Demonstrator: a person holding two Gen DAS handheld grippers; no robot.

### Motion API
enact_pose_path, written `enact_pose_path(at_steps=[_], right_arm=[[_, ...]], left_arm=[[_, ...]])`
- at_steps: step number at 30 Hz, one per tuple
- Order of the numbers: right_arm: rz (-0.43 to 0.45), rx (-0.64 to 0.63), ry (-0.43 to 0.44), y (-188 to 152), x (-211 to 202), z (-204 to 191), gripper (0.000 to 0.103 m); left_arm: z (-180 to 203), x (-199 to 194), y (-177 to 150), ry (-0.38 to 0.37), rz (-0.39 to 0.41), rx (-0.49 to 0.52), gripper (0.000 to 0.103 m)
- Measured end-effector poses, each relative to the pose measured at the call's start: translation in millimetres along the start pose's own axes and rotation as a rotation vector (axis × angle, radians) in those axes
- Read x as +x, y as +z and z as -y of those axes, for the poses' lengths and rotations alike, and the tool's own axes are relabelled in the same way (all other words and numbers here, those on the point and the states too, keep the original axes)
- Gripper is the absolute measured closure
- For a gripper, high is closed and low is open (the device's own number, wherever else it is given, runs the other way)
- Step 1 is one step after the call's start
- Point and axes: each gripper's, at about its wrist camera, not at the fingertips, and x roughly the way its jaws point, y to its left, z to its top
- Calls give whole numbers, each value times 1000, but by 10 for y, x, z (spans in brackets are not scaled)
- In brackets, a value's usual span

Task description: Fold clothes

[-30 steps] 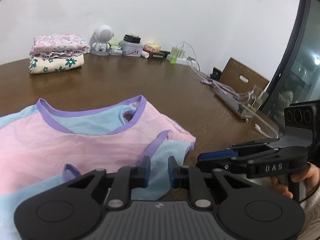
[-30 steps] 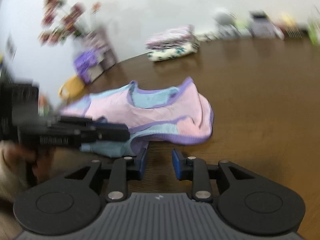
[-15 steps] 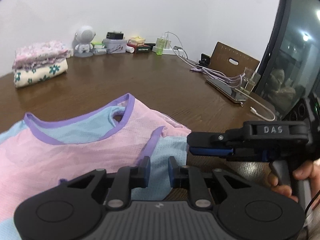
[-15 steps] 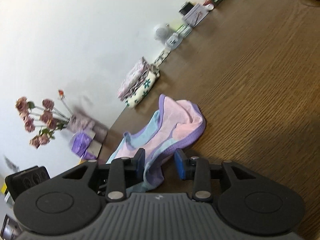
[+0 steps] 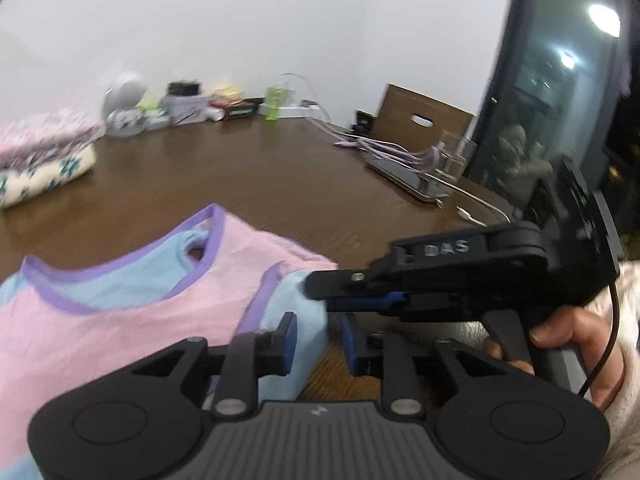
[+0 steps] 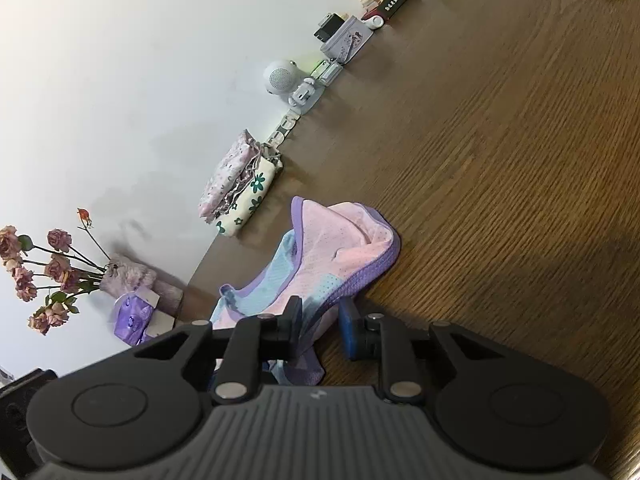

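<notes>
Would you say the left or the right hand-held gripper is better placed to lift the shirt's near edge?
Probably the right hand-held gripper: the shirt hem lies between its closing jaws. The left hand-held gripper has been opening around a blue corner.

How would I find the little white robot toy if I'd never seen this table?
Look along the far edge of the brown wooden table, where it meets the white wall. Right of the folded stack of flowery clothes stands the small white robot toy. Its big round head sets it apart from the boxy little things beside it.
</notes>
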Motion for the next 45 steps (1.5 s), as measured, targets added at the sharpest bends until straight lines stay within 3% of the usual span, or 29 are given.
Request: enact_pose_path(at_steps=[3, 5, 7, 15, 20, 24, 28, 36, 40, 42, 44, 45], right_arm=[[8, -16, -1, -6, -23, -37, 84], [13, -19, 9, -8, -43, -48, 84], [18, -14, 22, -11, -55, -41, 84], [5, 61, 89, -36, -9, 108, 83], [1, 89, 125, -30, 38, 154, 81], [4, 97, 146, -29, 61, 164, 81], [9, 79, 141, -37, 70, 132, 95], [7, 34, 89, -36, 49, 47, 96], [7, -3, 64, -32, 26, -3, 96], [6, -20, 48, -26, 17, -24, 96], [6, -35, 32, -15, 5, -41, 96], [6, -42, 24, -8, -1, -47, 96]], left_arm=[[130, 105, 25, 79, -10, 89, 81], [181, 170, 22, 127, -15, 136, 100], [173, 192, 18, 127, -13, 127, 100], [-389, 165, 51, -47, -40, -266, 100], [-512, 142, 49, -70, -31, -353, 100], [-490, 170, 44, -61, -36, -349, 100], [-430, 194, 31, -17, -39, -310, 100], [-203, 198, 28, 73, -39, -155, 94], [-143, 222, 16, 84, -48, -121, 92], [-126, 218, 7, 86, -52, -112, 88], [-115, 183, -8, 83, -53, -111, 75], [-110, 166, -16, 82, -54, -110, 74]])
